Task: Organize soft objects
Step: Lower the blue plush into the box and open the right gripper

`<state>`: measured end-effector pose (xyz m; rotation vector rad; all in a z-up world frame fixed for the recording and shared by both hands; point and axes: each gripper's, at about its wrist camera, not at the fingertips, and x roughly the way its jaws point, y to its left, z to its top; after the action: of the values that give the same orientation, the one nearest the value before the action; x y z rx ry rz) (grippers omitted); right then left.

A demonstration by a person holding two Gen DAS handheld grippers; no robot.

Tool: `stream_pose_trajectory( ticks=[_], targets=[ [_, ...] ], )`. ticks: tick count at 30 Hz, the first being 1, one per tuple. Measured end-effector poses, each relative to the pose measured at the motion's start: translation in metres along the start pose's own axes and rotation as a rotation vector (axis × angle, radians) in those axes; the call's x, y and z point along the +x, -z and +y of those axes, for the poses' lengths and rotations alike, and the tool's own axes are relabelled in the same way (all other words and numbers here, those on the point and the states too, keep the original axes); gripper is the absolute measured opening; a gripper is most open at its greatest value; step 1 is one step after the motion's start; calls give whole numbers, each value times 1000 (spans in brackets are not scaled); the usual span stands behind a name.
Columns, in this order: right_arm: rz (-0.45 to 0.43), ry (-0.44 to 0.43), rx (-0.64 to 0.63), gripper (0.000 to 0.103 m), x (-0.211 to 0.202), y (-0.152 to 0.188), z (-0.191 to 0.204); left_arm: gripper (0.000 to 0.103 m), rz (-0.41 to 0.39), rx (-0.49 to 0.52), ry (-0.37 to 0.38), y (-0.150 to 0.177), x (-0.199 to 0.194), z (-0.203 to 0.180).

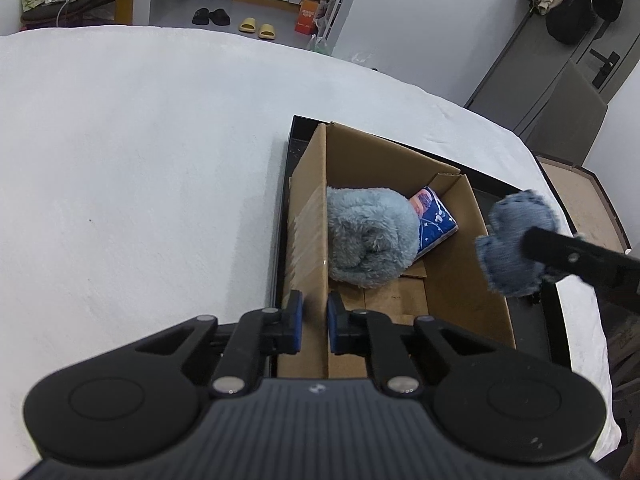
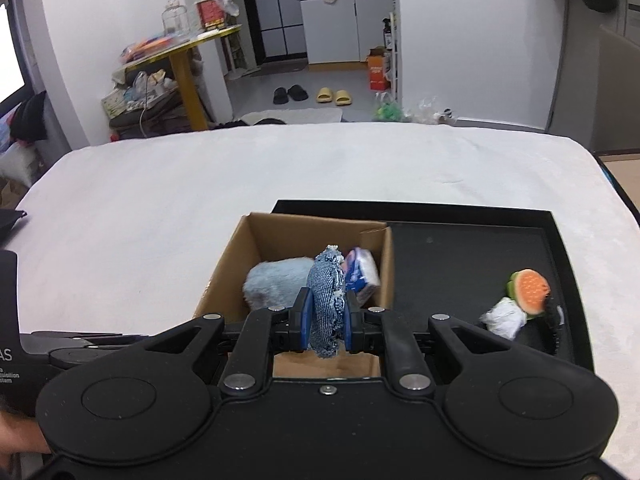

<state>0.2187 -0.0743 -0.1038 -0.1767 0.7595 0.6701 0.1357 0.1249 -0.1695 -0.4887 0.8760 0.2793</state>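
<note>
Going left to right, the left gripper is pinching one corrugated cardboard box's wall, inside lying one fluffy rolled blue towel and one glossy tissue pack, while the right gripper is clamping one frayed denim piece above the box.

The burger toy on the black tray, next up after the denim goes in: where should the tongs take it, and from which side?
Grip the burger toy across its round bun, on the orange face and the hidden back. It lies tilted on the black tray, orange face up, white wad against its lower left. Come from above on the right, clear of the cardboard box; that seems safest.
</note>
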Motion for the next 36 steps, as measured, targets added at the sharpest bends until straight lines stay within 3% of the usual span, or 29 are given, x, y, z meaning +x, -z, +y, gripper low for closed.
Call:
stream_pose_trajectory(
  ticks=[13,23,36],
  targets=[
    [59,-90,4,16,32,8,33,12,20,-37,39,-1,6,7],
    [119,-179,90,19,61,6,41,12,26,-74,64,-4,11,15],
    [144,-186,152,20,68,11,32,13,36,-77,36,-4,12,11]
  ],
)
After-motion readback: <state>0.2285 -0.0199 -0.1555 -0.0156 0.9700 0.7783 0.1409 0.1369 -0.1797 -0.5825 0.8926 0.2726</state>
